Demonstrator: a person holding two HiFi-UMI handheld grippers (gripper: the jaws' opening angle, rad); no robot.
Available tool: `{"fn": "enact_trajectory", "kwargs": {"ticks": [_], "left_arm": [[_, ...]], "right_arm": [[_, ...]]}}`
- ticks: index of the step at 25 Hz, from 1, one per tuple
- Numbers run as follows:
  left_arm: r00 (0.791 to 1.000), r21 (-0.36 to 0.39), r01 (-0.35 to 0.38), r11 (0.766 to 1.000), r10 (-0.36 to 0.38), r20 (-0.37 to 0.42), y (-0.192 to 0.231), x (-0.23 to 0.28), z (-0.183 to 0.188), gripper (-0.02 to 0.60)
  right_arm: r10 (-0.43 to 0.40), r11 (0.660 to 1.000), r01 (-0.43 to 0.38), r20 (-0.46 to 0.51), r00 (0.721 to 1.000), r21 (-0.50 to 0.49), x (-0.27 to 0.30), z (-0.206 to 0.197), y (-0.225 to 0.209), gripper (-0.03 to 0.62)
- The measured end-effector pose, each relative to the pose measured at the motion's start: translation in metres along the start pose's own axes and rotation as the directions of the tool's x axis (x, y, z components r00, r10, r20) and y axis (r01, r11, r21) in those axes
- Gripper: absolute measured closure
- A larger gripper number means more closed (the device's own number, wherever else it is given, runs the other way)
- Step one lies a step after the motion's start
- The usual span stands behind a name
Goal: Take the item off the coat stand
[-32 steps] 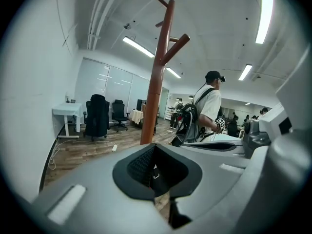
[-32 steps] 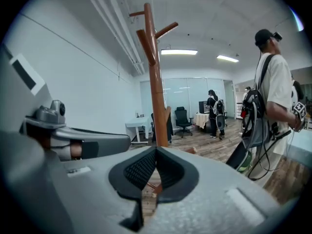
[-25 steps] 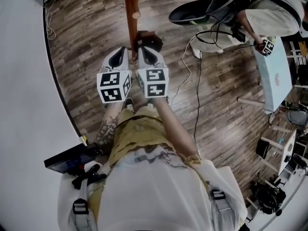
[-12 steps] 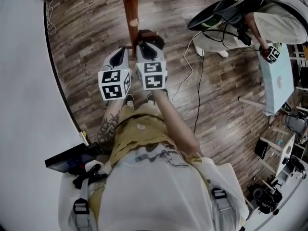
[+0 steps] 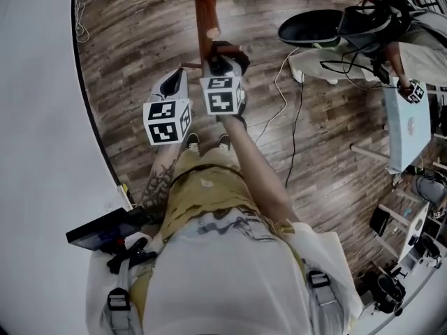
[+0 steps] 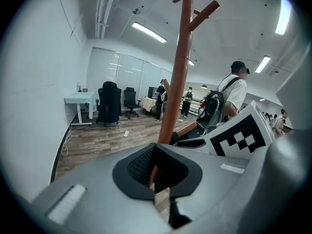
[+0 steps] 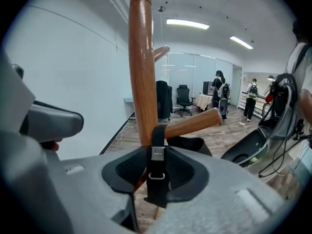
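Note:
The wooden coat stand (image 5: pixel 206 5) rises just ahead of both grippers. A black strap (image 7: pixel 157 165) with a metal buckle hangs from one of its pegs (image 7: pixel 195 123), against the pole (image 7: pixel 142 67). My right gripper (image 5: pixel 222 63) is up at that peg; its jaws are opening with the strap hanging loose in the gap between them. A dark item (image 5: pixel 225 49) shows just beyond the jaws. My left gripper (image 5: pixel 174 81) is held lower and to the left of the pole (image 6: pixel 181 72), shut with nothing in it.
A white wall (image 5: pixel 35 117) curves along the left. A person with a backpack (image 5: pixel 391 19) and a black seat (image 5: pixel 307 26) are at the upper right. Cables (image 5: pixel 290 131) trail over the wood floor, and a pale blue table (image 5: pixel 405 124) stands at the right.
My right gripper has moved forward, closer to the pole and its peg, and its jaws have spread apart. The left gripper has hardly shifted.

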State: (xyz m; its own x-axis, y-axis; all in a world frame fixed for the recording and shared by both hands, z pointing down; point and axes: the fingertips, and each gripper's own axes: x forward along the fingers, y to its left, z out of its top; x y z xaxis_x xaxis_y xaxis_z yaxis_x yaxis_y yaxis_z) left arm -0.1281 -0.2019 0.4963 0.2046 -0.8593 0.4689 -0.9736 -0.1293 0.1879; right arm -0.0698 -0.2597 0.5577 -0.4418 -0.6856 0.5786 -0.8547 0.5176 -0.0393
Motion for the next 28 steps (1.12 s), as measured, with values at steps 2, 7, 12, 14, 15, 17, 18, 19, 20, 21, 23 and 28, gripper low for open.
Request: {"fn": "enact_trajectory", "kwargs": {"ticks": [2, 7, 12, 14, 15, 17, 18, 19, 20, 21, 23, 28], "left_arm": [[1.0, -0.001, -0.005, 1.0, 0.005, -0.001, 0.002, -0.001, -0.001, 0.584], [1.0, -0.003, -0.001, 1.0, 0.001, 0.007, 0.0, -0.001, 0.003, 0.584], [0.999, 0.006, 0.032, 0.999, -0.032, 0.029, -0.011, 0.0, 0.009, 0.584], [0.998, 0.012, 0.047, 0.999, -0.047, 0.036, -0.016, 0.001, 0.013, 0.584], [0.998, 0.016, 0.053, 0.998, -0.054, 0.04, -0.019, 0.001, 0.014, 0.584], [0.997, 0.024, 0.065, 0.998, -0.066, 0.049, -0.024, 0.001, 0.018, 0.584], [0.996, 0.027, 0.07, 0.997, -0.072, 0.053, -0.026, 0.001, 0.019, 0.584], [0.995, 0.031, 0.076, 0.997, -0.077, 0.057, -0.028, 0.001, 0.021, 0.584], [0.995, 0.035, 0.081, 0.996, -0.083, 0.061, -0.031, 0.001, 0.023, 0.584], [0.994, 0.039, 0.087, 0.995, -0.09, 0.065, -0.033, 0.001, 0.025, 0.584], [0.992, 0.048, 0.102, 0.994, -0.106, 0.075, -0.039, 0.001, 0.028, 0.584], [0.983, 0.075, 0.141, 0.987, -0.149, 0.107, -0.055, 0.0, 0.042, 0.584]], "right_arm": [[-0.005, 1.0, 0.005, -0.013, 1.0, -0.006, 0.002, -0.003, -0.001, 0.48], [-0.058, 0.998, 0.059, 0.052, 0.997, -0.009, -0.016, 0.004, -0.013, 0.497], [-0.119, 0.993, 0.116, 0.127, 0.985, 0.029, -0.045, 0.022, -0.028, 0.5], [-0.142, 0.99, 0.137, 0.143, 0.98, 0.038, -0.052, 0.029, -0.037, 0.5], [-0.153, 0.988, 0.148, 0.15, 0.977, 0.042, -0.056, 0.031, -0.041, 0.5], [-0.176, 0.984, 0.17, 0.166, 0.97, 0.048, -0.064, 0.033, -0.048, 0.5], [-0.187, 0.982, 0.181, 0.175, 0.967, 0.051, -0.068, 0.035, -0.051, 0.5], [-0.197, 0.98, 0.19, 0.184, 0.963, 0.056, -0.072, 0.037, -0.055, 0.5], [-0.207, 0.978, 0.199, 0.194, 0.959, 0.061, -0.077, 0.039, -0.059, 0.5], [-0.216, 0.976, 0.207, 0.204, 0.955, 0.066, -0.081, 0.042, -0.062, 0.501], [-0.232, 0.973, 0.221, 0.226, 0.946, 0.073, -0.091, 0.047, -0.068, 0.501], [-0.266, 0.964, 0.256, 0.29, 0.919, 0.075, -0.119, 0.066, -0.08, 0.502]]}}
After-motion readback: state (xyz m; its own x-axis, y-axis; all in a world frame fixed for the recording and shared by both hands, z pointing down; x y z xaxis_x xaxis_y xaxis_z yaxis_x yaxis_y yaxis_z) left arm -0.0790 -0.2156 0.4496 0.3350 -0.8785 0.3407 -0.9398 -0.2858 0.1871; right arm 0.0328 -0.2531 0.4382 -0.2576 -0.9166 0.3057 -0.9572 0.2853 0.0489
